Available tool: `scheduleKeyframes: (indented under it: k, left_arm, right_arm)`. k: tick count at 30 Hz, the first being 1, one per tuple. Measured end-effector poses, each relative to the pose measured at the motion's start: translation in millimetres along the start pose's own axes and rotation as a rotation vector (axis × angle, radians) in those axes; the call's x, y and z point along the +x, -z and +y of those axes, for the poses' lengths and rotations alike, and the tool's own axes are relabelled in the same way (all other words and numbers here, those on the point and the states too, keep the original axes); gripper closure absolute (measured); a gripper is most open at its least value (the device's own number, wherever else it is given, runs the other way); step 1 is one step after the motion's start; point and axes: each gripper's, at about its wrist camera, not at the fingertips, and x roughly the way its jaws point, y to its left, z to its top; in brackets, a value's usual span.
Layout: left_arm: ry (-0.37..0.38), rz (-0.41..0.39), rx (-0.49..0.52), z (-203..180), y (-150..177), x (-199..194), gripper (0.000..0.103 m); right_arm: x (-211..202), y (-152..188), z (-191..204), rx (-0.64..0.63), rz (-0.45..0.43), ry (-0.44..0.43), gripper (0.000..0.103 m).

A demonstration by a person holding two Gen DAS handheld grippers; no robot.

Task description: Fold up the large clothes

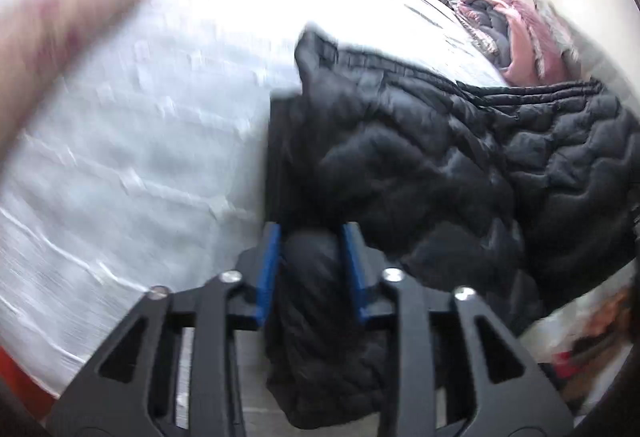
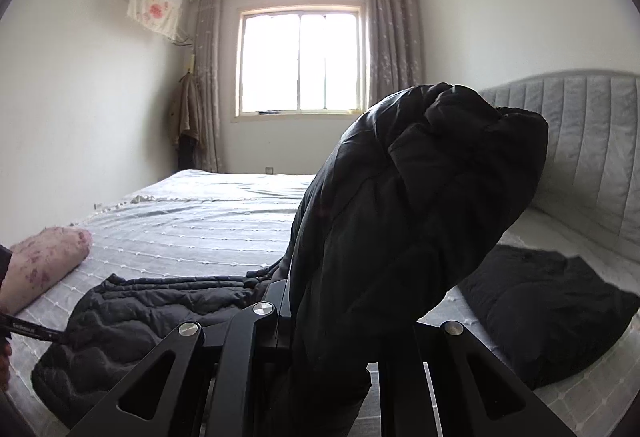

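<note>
A black quilted down jacket (image 1: 460,157) lies on a bed with a pale grey cover (image 1: 140,141). My left gripper (image 1: 312,265) is shut on a bunched fold of the jacket near the bed's edge, between its blue pads (image 1: 269,269). In the right wrist view my right gripper (image 2: 344,301) is shut on another part of the jacket (image 2: 408,205) and holds it raised, so the fabric bulges up and hides the fingertips. The rest of the jacket (image 2: 132,313) lies flat at the lower left. The left view is blurred by motion.
A pink and grey pile of clothes (image 1: 516,33) sits at the far side of the bed. A black cushion or folded garment (image 2: 548,309) lies near the grey padded headboard (image 2: 580,145). A pink floral sleeve and arm (image 2: 44,265) reach in at the left. A window (image 2: 300,65) is behind.
</note>
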Motion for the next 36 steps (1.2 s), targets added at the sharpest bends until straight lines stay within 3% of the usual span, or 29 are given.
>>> scheduleKeyframes:
  k: [3, 9, 14, 17, 20, 22, 26, 28, 30, 36]
  left_arm:
    - [-0.017, -0.012, 0.051, -8.2, 11.6, 1.4, 0.085]
    - [0.041, -0.012, 0.024, -12.4, 12.2, -2.5, 0.091]
    - [0.092, -0.008, 0.002, -6.5, 12.5, 0.8, 0.091]
    - [0.110, -0.006, -0.004, -12.3, 11.1, 4.6, 0.091]
    - [0.142, 0.007, -0.032, 3.0, 15.0, -1.4, 0.091]
    - [0.179, 0.022, -0.060, 13.3, 16.4, -4.1, 0.091]
    - [0.212, 0.032, -0.100, 28.9, 15.4, -13.0, 0.085]
    - [0.207, 0.023, -0.108, 36.6, 13.8, -20.4, 0.077]
    - [0.218, 0.002, -0.136, 46.3, 12.1, -30.8, 0.065]
    - [0.236, -0.075, -0.162, 62.8, 10.2, -55.4, 0.049]
  right_arm:
    - [-3.7, -4.8, 29.0, -0.076, -0.032, -0.032, 0.088]
    - [-7.9, 2.4, 105.2, -0.253, -0.062, -0.130, 0.088]
    - [5.1, 37.5, 171.0, -0.411, 0.003, -0.233, 0.088]
    - [8.5, 73.5, 210.3, -0.589, 0.039, -0.274, 0.087]
    - [5.2, 113.1, 240.2, -0.798, 0.024, -0.258, 0.081]
    - [4.9, 125.1, 246.3, -0.851, 0.015, -0.239, 0.076]
    - [13.5, 121.0, 236.0, -0.795, 0.074, -0.298, 0.070]
    - [15.2, 118.9, 231.3, -0.780, 0.098, -0.335, 0.047]
    - [13.3, 113.5, 229.0, -0.752, 0.127, -0.400, 0.035]
    - [-2.9, 78.8, 195.6, -0.566, 0.156, -0.625, 0.034]
